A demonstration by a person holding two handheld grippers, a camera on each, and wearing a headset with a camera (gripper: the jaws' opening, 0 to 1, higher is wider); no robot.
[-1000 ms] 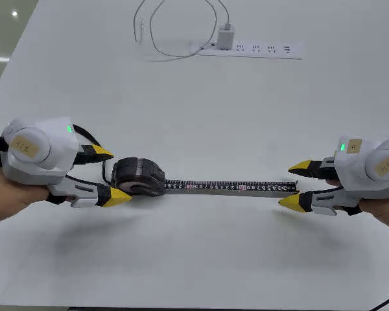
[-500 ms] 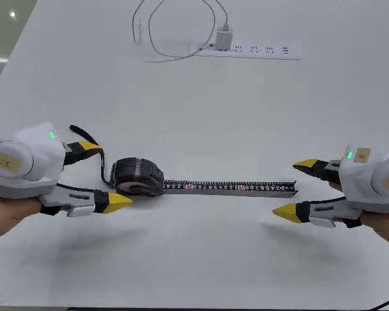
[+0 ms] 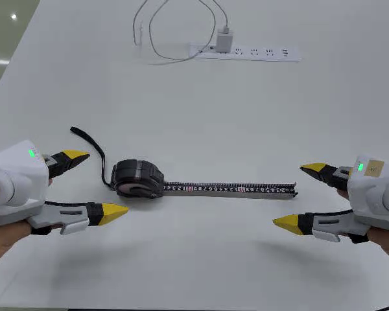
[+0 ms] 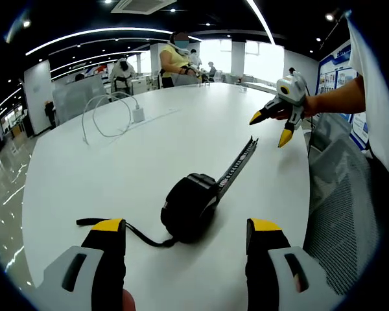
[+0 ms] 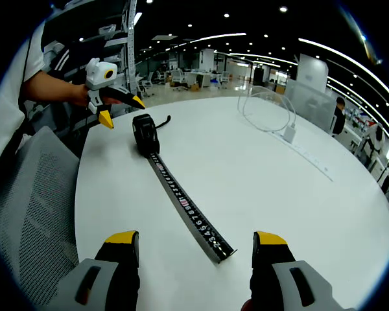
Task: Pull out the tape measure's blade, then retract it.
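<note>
Left gripper (image 3: 104,183), right gripper (image 3: 291,195) backed off the rounded black tape measure (image 3: 137,179)

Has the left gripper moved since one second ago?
Yes. The left gripper has drawn back leftwards, away from the black round tape measure case, which stayed put.

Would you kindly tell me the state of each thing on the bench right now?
tape measure: lying free, not gripped.
blade: pulled out, lying flat.
left gripper: open, holding nothing.
right gripper: open, holding nothing.
charger: plugged into the power strip.
</note>
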